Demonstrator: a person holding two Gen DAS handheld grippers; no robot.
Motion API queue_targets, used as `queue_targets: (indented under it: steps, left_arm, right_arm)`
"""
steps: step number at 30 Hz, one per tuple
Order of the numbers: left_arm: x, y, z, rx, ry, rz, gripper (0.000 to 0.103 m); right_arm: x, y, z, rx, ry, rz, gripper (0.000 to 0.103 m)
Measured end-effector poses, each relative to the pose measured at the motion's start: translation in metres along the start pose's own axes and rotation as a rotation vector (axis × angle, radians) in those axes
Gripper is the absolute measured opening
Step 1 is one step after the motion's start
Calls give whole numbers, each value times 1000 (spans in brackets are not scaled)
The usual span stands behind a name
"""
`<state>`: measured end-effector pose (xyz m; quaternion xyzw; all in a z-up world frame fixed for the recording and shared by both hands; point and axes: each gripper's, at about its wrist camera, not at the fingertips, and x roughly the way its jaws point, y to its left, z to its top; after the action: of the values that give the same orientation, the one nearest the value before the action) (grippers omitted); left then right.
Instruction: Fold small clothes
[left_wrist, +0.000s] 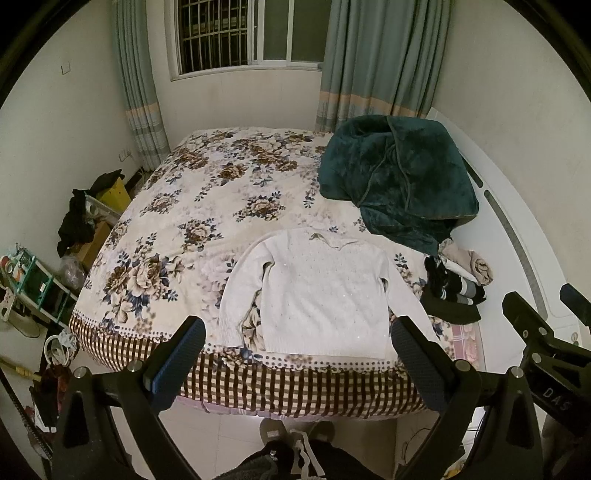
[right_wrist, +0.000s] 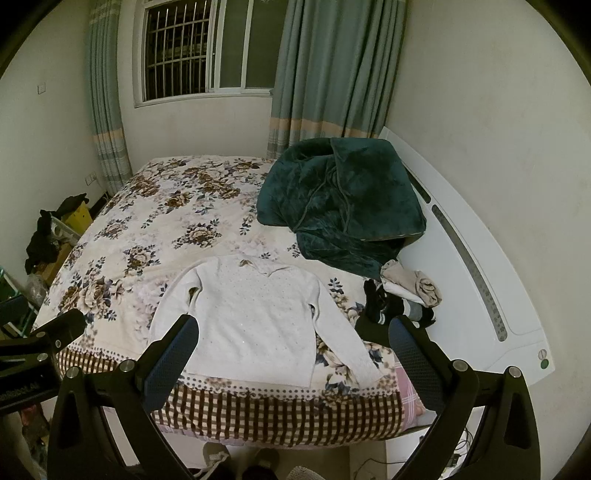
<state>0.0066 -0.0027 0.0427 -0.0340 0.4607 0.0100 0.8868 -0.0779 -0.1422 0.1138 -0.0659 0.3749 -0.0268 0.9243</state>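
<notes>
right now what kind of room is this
Most likely a home bedroom. A large bed with a floral cover fills the room, a barred window with grey-green curtains sits behind it, and a white sweater lies spread flat on the bed beside a pile of clothes.

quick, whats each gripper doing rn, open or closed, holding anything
Left gripper: open, jaws wide apart, holding nothing, above the near edge of the white sweater.
Right gripper: open, jaws wide apart, holding nothing.
</notes>
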Motion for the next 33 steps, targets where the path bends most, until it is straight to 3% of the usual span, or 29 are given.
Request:
queue_targets:
  steps: [9, 13, 17, 21, 27, 33]
  left_arm:
    - [16, 2, 6, 1, -26, 13, 103]
    - [60, 9, 15, 2, -69, 66, 103]
    - [129, 17, 14, 33, -42, 99, 103]
    - [212, 8, 8, 66, 66, 101, 103]
    - [336, -25, -10, 103, 211, 171, 103]
    - [462, -50, -30, 104, 355, 267, 103]
  right_arm:
    - [4, 1, 0, 14, 8, -5, 103]
    - [61, -12, -4, 104, 77, -26, 103]
    - [130, -56, -22, 248, 175, -105, 103]
    - [212, -120, -65, 400, 285, -216, 103]
    - [340, -230, -173, 633, 469, -338, 103]
    - [473, -325, -293, 913, 610, -311, 103]
